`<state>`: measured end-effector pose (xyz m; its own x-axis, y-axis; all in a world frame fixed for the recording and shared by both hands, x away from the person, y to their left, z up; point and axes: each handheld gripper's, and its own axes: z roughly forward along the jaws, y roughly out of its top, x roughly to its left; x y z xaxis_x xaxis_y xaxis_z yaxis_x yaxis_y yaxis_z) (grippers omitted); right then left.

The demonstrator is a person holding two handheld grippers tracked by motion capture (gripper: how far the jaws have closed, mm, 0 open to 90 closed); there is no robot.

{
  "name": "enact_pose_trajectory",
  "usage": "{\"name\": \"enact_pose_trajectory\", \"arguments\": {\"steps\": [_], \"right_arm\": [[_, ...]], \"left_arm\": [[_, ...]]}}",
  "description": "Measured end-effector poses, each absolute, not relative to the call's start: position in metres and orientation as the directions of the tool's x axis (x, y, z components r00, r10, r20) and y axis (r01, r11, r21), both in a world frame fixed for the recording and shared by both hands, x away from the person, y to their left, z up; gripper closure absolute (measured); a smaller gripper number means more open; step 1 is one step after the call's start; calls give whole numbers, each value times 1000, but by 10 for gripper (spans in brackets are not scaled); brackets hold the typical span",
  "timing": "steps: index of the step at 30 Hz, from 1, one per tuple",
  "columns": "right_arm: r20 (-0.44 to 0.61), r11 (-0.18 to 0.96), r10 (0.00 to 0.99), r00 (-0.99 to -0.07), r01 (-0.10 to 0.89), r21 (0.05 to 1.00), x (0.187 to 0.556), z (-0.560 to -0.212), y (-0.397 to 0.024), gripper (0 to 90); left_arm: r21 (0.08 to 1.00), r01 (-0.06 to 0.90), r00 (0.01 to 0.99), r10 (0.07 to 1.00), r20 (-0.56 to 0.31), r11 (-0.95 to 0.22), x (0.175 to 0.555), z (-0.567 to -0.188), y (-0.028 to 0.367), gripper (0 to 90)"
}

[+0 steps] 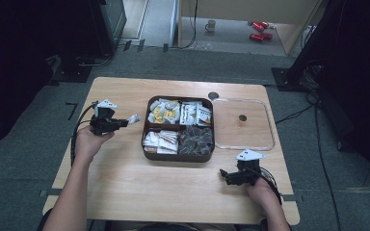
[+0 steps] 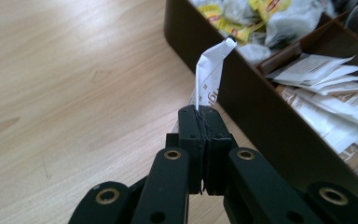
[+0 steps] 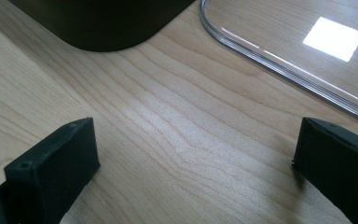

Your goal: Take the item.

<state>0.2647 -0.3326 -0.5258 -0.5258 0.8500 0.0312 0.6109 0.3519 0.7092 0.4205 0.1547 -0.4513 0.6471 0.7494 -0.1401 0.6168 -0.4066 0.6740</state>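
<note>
The left tongs pinch a white paper sachet just left of the brown divided tray, likely lifted out for sorting, while the right tongs rest released on the near counter, waiting.

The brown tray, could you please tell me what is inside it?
The brown tray has four compartments holding yellow-and-white packets, white sachets, paper sachets and dark wrapped pieces. Lower layers are covered.

A white printed sachet stands upright, pinched at its lower end, beside the brown tray.
</note>
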Motion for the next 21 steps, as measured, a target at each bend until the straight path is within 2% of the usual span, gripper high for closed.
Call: {"name": "enact_pose_trajectory", "arguments": {"steps": [21], "right_arm": [[31,352,850,-526,611,709,265,-526,-333,0]], "left_arm": [[613,668,627,763,-158,-422,435,-484,152,887]]}}
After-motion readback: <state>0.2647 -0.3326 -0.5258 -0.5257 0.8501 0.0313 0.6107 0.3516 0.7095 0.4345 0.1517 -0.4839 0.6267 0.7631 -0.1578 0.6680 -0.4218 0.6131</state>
